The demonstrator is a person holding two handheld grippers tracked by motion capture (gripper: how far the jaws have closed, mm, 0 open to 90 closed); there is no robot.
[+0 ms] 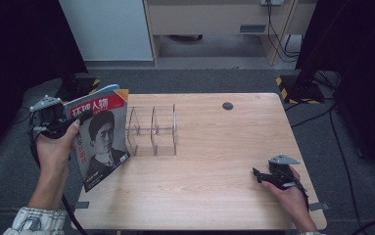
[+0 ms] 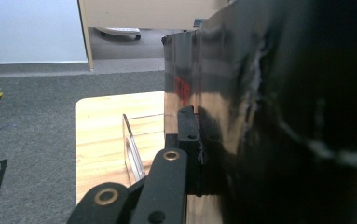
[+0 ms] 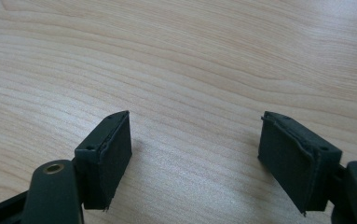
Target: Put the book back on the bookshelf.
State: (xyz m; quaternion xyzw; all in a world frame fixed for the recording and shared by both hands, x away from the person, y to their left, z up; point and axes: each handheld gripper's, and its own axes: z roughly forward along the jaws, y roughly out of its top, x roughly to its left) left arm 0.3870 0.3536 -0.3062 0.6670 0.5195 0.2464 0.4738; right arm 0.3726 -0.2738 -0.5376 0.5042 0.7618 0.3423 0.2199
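Pinching a glossy, flat magazine [image 1: 102,134], the left gripper [image 1: 72,122] is clamping while the right gripper [image 1: 259,175] is gaping over grained wooden tabletop [image 1: 214,147].

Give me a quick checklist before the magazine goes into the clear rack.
1. Left tool shut on the magazine: ok.
2. Magazine lifted off the table: ok.
3. Clear rack upright, its compartments free: ok.
4. Magazine lined up over a slot: not ok, it is left of the rack.
5. Right tool open and away from the rack: ok.
6. Grip firmness: cannot tell.
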